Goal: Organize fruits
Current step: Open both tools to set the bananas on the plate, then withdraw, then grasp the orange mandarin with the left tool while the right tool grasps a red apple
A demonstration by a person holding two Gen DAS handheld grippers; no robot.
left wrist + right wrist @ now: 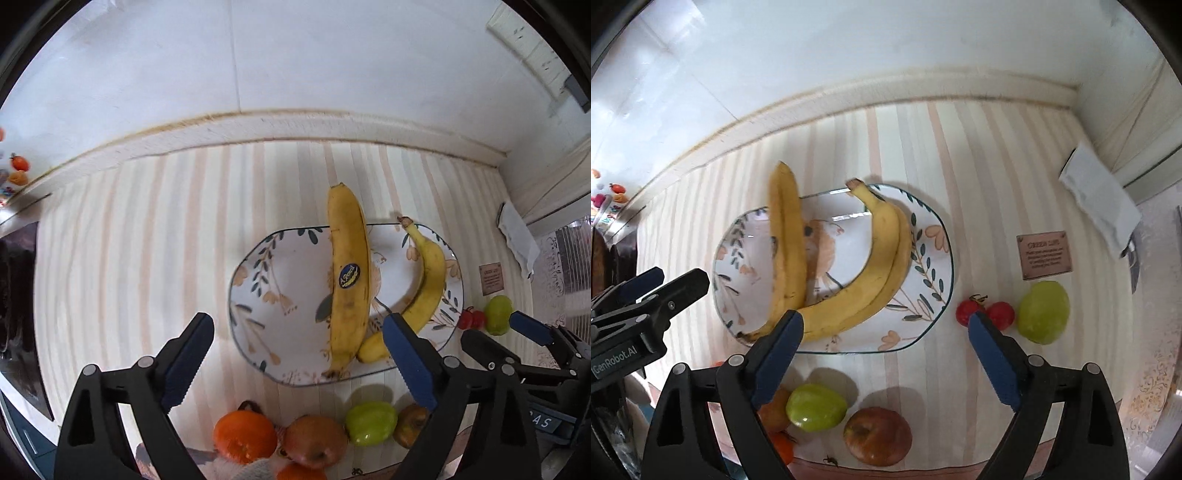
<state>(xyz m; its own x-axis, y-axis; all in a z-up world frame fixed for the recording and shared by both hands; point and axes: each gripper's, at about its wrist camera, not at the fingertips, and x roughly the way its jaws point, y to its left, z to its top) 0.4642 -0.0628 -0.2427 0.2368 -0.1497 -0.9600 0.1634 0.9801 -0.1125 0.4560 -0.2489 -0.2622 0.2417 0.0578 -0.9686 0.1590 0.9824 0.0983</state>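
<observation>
**Hovering over a plate of bananas**

Hanging above the striped desk, both claws stand wide open with nothing between their blue pads. The left claw points steeply down over the near left part of the patterned plate; the right claw does the same over the plate's near right part, and its tips also show at the right edge of the left wrist view.

The plate sits toward the desk's far edge, short of the raised lip along the wall. Two bananas lie on it. The stickered banana lies nearly straight across the plate, its far tip sticking out past the far rim. The curved banana arcs along the plate's right side with its stem at the far rim; the near ends of the two fruits meet by the near rim.

Off the plate to the right, on the cloth, lie two small red fruits touching each other, with a green apple just beside them. A small brown plaque lies farther back, and a folded white cloth rests by the desk's far right corner.

Along the near edge sit an orange, a reddish apple, another green apple and a brownish fruit, all off the plate.
</observation>
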